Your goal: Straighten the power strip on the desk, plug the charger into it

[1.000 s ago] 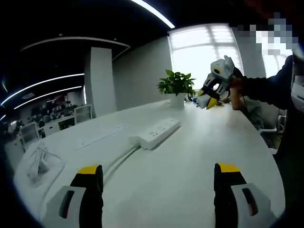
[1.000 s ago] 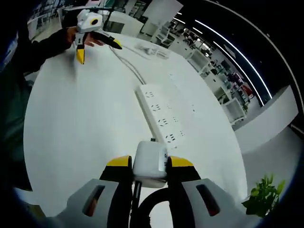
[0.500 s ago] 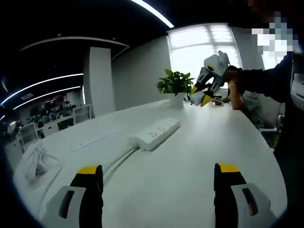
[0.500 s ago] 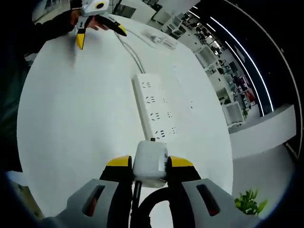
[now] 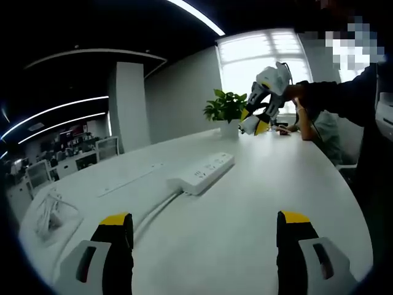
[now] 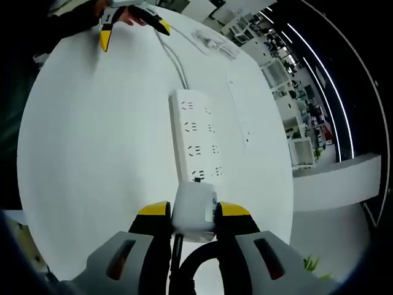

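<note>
The charger [image 6: 194, 209] is clamped in the right gripper [image 6: 193, 222], above the near end of the power strip [image 6: 195, 141] on the desk [image 6: 92, 160] (plugging step, I judge). Next: lower prongs into a socket. The left gripper [image 5: 202, 236] is apart, empty.

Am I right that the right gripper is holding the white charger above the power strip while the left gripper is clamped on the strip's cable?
Not quite. The right gripper does hold the white charger above the power strip, but the left gripper is not clamped on the cable: the left gripper view shows its jaws wide apart with nothing between them, the cable lying on the desk ahead.
</note>
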`<state>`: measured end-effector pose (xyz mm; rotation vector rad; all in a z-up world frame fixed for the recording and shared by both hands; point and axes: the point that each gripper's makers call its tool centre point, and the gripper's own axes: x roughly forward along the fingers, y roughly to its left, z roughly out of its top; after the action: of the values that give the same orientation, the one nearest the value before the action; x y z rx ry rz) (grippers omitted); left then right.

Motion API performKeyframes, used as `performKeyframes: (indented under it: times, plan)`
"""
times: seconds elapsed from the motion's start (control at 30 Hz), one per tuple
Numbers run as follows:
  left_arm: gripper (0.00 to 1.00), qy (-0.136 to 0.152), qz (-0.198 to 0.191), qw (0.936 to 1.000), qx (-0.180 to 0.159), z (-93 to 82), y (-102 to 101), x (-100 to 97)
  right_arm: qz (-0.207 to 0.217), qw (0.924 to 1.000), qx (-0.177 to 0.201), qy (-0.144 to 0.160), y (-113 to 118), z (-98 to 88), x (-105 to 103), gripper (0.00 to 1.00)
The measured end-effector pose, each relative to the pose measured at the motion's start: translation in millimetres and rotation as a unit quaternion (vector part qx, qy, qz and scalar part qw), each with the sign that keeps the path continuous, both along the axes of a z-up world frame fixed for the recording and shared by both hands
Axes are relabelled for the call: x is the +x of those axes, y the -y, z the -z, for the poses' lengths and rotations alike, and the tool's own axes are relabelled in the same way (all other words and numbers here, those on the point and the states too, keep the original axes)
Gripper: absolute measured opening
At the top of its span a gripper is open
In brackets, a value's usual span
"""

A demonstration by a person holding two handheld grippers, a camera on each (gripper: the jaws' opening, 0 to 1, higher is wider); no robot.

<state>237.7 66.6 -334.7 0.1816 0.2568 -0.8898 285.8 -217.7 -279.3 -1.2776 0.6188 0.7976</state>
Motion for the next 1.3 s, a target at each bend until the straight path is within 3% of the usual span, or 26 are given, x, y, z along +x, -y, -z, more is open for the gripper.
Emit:
performKeyframes:
  times: [0.8, 1.17, 1.3]
  plan:
    - [0.99, 0.007, -0.004, 1.0, 0.005, -8.2, 5, 7.9, -0.021, 0.9962, -0.083, -0.018, -2, 12.9, 28, 0.26]
    - [0.99, 0.007, -0.004, 1.0, 0.003, -8.2, 6, 9.0, -0.012, 0.9916, -0.12, -0.045, 4, 29.1, 35, 0.26]
    - [0.99, 0.006, -0.004, 1.0, 0.002, -7.4, 6, 9.1, -0.012, 0.9919, -0.121, -0.036, 1, 28.4, 40, 0.26]
